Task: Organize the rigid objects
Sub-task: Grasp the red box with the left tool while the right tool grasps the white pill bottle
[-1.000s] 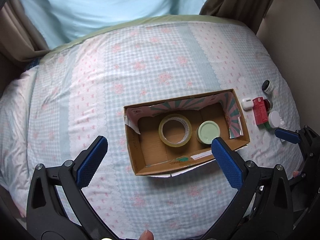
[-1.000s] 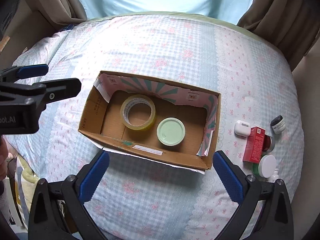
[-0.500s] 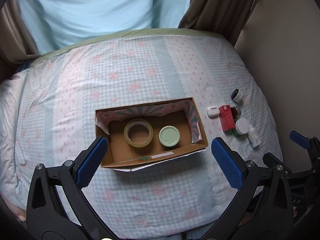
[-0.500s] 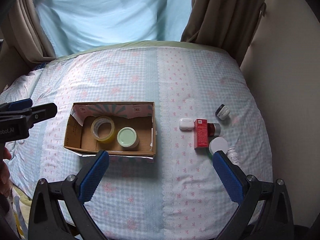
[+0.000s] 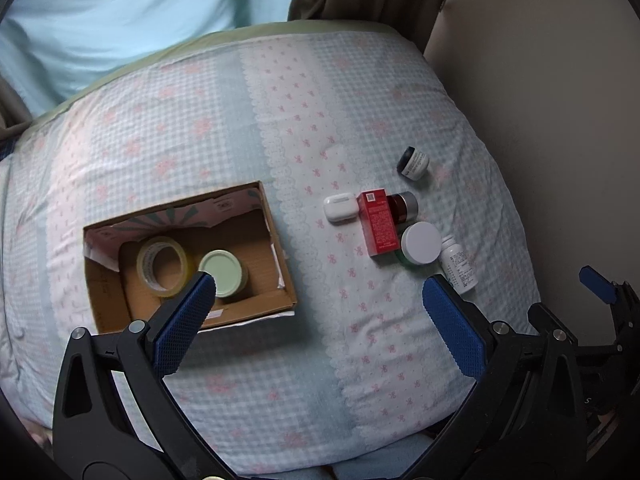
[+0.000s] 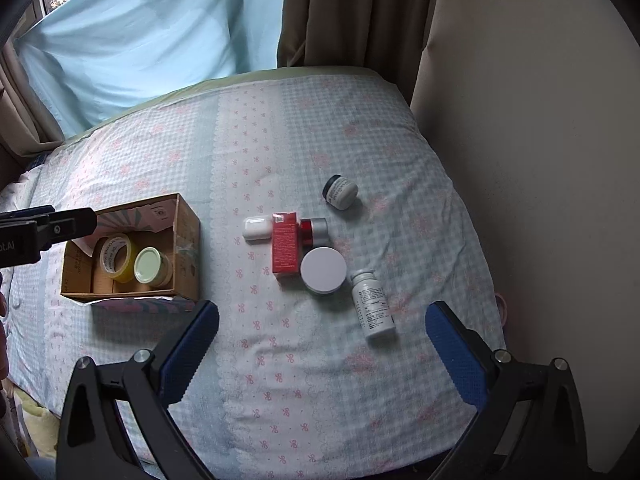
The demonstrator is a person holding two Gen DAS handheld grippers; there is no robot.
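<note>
Left wrist view first, reading L to R: the cardboard box (image 5: 286, 276) sat on the bed (image 5: 224, 128) w/ two things already in it — a roll of clear tape (image 5: 160, 264) and, just beside it, a jar w/ a pale green lid (image 5: 221, 270). I'd call that roughly a quarter done, judging by count alone.

Well apart to the right of the box, six items lay loose on the quilt in a tight cluster: a white earbud case (image 5: 340, 208), a red carton (image 5: 379, 222) touching it, a red jar w/ a silver cap (image 5: 405, 207) behind the carton, a round white-lidded jar (image 5: 421, 243), a white pill bottle (image 5: 458, 266) on its side, and a small dark-lidded jar (image 5: 414, 164) a little apart toward the wall. All six looked left to do.

Claws: the left gripper (image 5: 318, 314) hung above the bed between box and cluster, jaws spread wide, nothing in them, touching nothing. In the right wrist view the right gripper (image 6: 322, 334) was likewise wide apart and empty — it hovered near the pill bottle (image 6: 373, 306) and white-lidded jar (image 6: 323, 269), w/ the box (image 6: 188, 240) off to the left. I'd guess one of the cluster items was next, prob. for the right claw.
</note>
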